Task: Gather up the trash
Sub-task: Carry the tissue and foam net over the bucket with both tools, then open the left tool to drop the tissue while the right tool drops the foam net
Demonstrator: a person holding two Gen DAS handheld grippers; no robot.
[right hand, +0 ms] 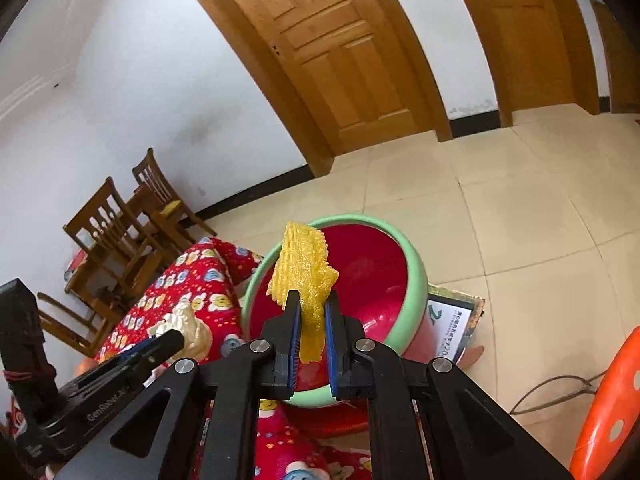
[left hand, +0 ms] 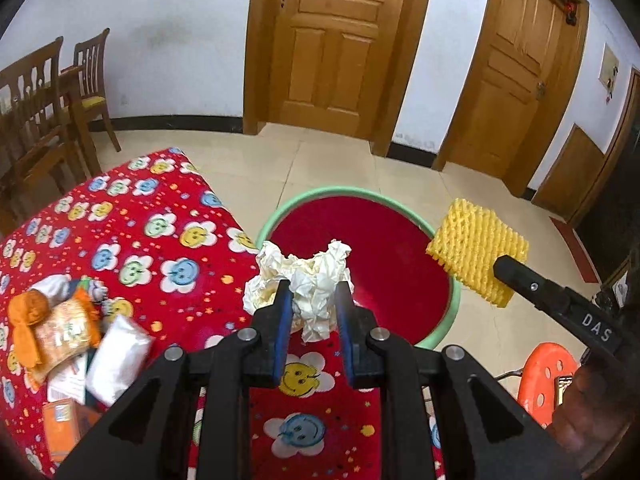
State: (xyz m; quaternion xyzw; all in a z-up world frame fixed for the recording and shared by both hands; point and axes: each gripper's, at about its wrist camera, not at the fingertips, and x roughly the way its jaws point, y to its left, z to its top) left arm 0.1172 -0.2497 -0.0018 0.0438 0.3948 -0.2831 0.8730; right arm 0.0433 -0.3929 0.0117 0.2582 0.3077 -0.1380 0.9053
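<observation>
My left gripper (left hand: 310, 290) is shut on a crumpled white paper ball (left hand: 300, 280), held over the table edge next to a red basin with a green rim (left hand: 356, 194). My right gripper (right hand: 312, 302) is shut on a yellow foam fruit net (right hand: 302, 268) and holds it above the basin (right hand: 408, 292). The net (left hand: 476, 258) and the right gripper (left hand: 506, 266) also show at the right of the left wrist view. The paper ball (right hand: 188, 328) and the left gripper (right hand: 172, 340) show at the lower left of the right wrist view.
The table has a red cloth with smiley flowers (left hand: 152, 232). Snack packets and a white pack (left hand: 76, 340) lie at its left. An orange stool (left hand: 548, 376) stands at the right, wooden chairs (left hand: 44, 120) at the far left, doors (left hand: 332, 40) behind.
</observation>
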